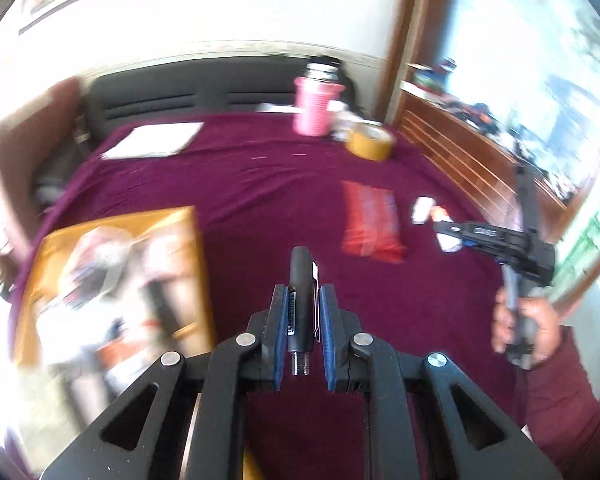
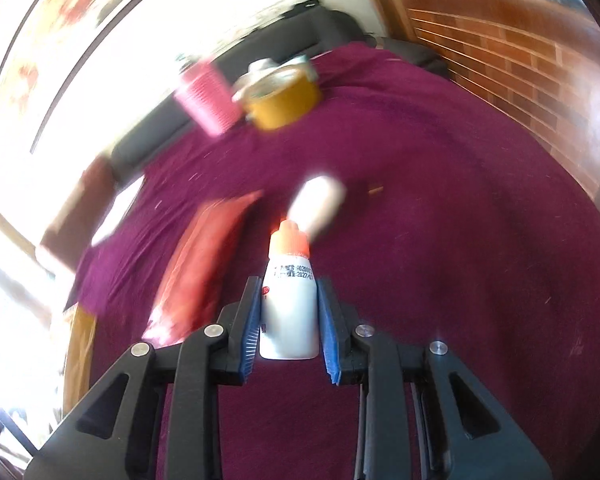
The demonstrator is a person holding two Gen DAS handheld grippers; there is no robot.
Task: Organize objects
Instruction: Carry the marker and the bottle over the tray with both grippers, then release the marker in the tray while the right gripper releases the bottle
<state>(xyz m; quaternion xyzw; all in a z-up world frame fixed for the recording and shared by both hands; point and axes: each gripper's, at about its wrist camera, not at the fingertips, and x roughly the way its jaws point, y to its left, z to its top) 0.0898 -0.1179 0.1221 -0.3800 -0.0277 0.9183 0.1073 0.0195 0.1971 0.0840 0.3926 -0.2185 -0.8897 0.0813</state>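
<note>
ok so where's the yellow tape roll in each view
Left wrist: the yellow tape roll sits upper right of centre on the purple cloth, right of the pink cup.
Right wrist: it sits upper centre-left, again just right of the pink cup.
Shared landmark: the red packet lying nearer the cameras.
</note>
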